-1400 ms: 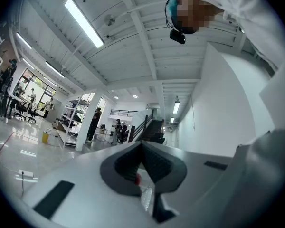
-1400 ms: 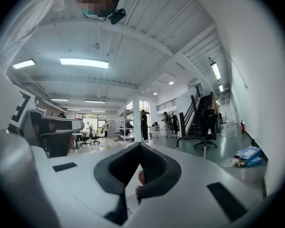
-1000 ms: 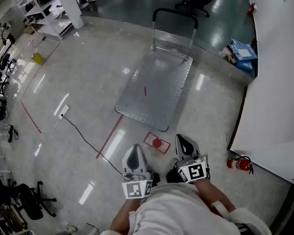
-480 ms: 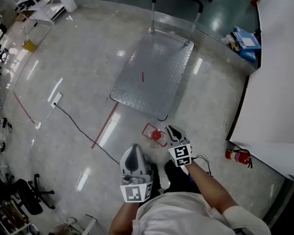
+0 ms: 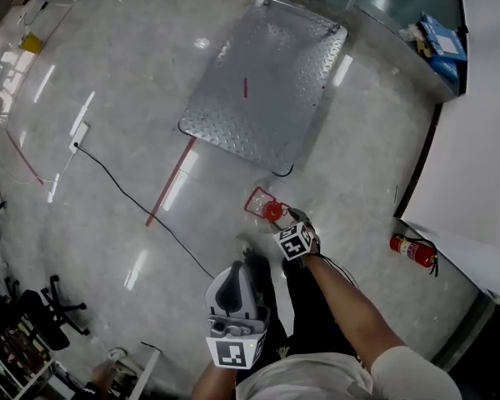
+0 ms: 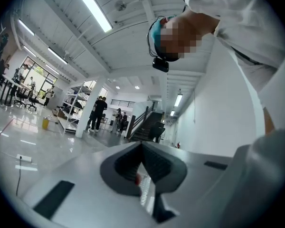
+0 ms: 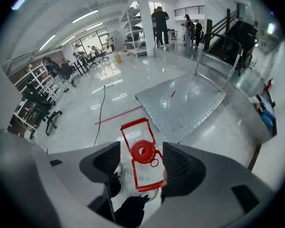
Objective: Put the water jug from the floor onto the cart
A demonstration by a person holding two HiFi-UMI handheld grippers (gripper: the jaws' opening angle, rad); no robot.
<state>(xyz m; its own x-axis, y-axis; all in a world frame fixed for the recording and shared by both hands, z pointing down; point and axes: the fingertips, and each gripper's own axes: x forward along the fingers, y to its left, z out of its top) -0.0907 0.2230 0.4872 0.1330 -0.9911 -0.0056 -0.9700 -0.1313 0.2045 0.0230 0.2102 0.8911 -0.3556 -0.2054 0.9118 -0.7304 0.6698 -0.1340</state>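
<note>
Grey jaws pressed together mark the left gripper (image 5: 232,275), held level at lower left and carrying nothing, apparently kept clear. At centre the right gripper (image 7: 139,165) tilts steeply down, its jaws opening around the red handle frame of the clear water jug (image 5: 266,207), pads not pressing it. The jug stands on the floor just before the steel platform cart (image 5: 258,82). Only the right gripper view shows that gap; the left gripper view shows neither jug nor cart.

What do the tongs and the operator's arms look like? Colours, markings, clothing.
The left tongs and right tongs have pale grey shells with dark ribbed pads. Each carries a white cube with black square markers. The sleeve is white and short. The right jaws are opening, the jug's red cap between them.
</note>
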